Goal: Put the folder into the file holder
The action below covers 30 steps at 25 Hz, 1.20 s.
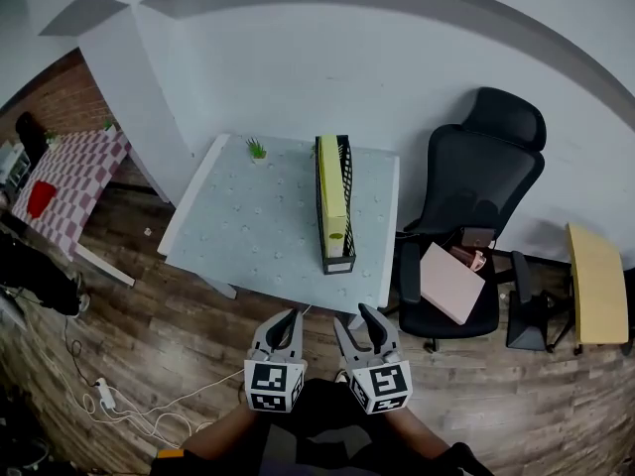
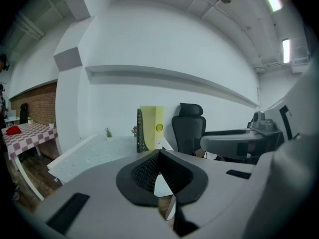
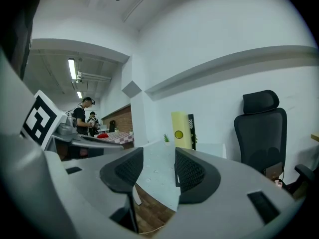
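Observation:
A black mesh file holder point(image 1: 343, 228) stands on the pale table point(image 1: 248, 216), near its right edge. An upright yellow folder point(image 1: 331, 191) sits inside it. In the left gripper view the yellow folder point(image 2: 152, 126) shows beside the holder point(image 2: 140, 131); in the right gripper view the folder point(image 3: 180, 129) stands ahead of the jaws. A pink folder point(image 1: 449, 281) lies on the seat of the office chair point(image 1: 476, 196). My left gripper point(image 1: 288, 317) point(image 2: 159, 153) hangs over the floor before the table, shut and empty. Beside it, my right gripper point(image 1: 353, 317) point(image 3: 158, 158) is open and empty.
A small green plant point(image 1: 257, 149) stands at the table's far edge. A yellow side table point(image 1: 598, 281) is at the right, a checkered table point(image 1: 69, 181) at the left. A white cable and power strip point(image 1: 104, 393) lie on the wooden floor. People point(image 3: 82, 116) stand far off.

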Each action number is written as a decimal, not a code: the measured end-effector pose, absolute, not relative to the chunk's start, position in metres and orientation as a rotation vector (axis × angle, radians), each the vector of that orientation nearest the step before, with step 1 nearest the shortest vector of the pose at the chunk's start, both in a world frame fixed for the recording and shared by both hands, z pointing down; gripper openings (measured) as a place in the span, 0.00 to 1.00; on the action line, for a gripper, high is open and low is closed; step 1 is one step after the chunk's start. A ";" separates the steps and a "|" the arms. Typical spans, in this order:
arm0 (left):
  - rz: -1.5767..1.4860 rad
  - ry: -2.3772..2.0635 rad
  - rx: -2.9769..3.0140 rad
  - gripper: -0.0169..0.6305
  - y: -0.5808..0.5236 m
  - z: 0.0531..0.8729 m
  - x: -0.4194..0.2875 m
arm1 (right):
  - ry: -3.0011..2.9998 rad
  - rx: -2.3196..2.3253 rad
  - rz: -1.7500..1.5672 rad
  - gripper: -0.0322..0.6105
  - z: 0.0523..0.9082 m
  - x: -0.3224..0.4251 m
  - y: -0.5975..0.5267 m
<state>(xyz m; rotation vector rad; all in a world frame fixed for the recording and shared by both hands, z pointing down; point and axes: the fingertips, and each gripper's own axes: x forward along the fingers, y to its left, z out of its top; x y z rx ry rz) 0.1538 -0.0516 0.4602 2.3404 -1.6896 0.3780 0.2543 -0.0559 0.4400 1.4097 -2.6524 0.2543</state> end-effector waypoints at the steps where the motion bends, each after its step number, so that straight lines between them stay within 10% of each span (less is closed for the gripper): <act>1: 0.392 -1.696 2.335 0.03 -0.049 0.462 0.159 | -2.662 1.401 0.251 0.38 0.441 0.260 -0.055; 30: 0.316 -1.691 2.321 0.03 0.009 0.462 0.105 | -2.557 1.414 0.217 0.11 0.438 0.211 0.005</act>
